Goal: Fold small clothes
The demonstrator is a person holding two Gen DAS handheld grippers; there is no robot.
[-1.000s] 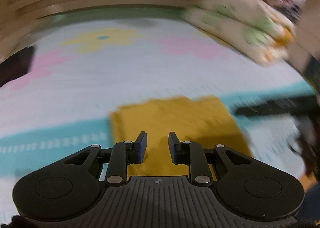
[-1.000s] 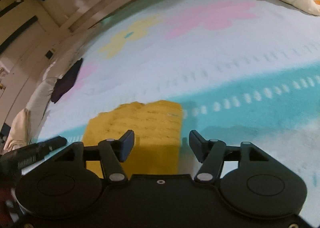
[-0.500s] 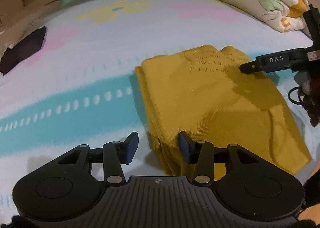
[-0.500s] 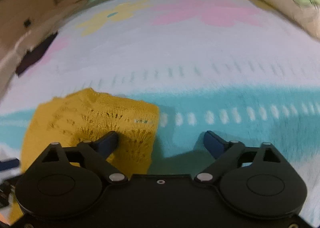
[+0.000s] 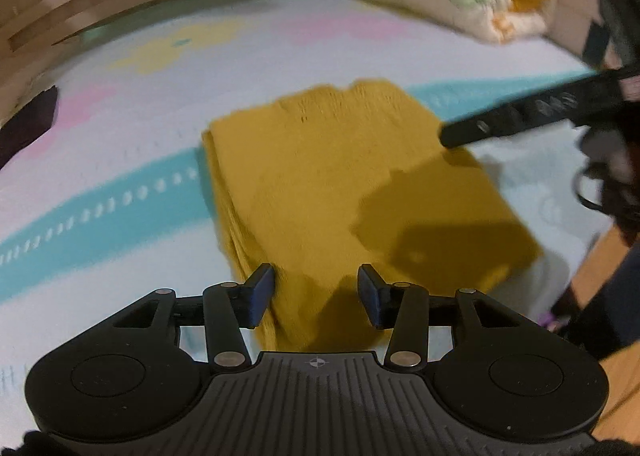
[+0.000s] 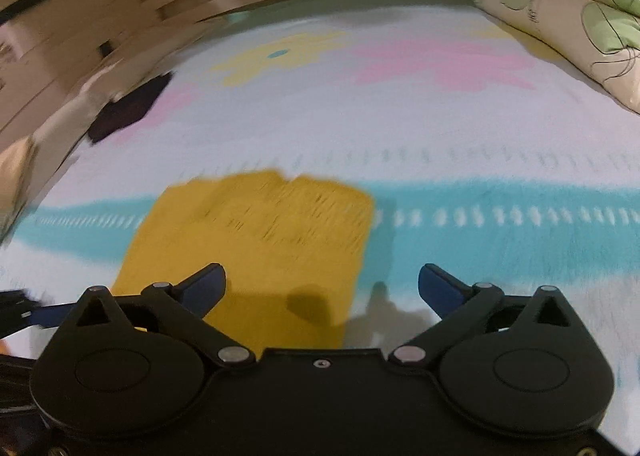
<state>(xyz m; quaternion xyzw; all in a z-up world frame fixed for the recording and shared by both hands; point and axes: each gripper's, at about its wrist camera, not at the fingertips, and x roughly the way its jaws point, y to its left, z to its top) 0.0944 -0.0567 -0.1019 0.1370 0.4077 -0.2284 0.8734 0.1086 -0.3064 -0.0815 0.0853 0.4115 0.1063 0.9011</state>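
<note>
Both tongs hold nothing: left tongs (image 5: 316,292), half-open, straddle the near edge of the folded mustard-yellow knitted garment (image 5: 348,192) lying mid-frame on the pastel flowered bed sheet (image 5: 120,136); right tongs (image 6: 322,288), just spread wide, hover above its corner, apparently letting the fold settle.

A folded yellow garment (image 5: 340,184) is being framed on the bed (image 5: 120,160); its near corner is being straddled by the left hand-held gripper (image 5: 316,290), jaws apart. The right hand-held gripper's finger (image 5: 520,116) is being held over the far right edge.
</note>
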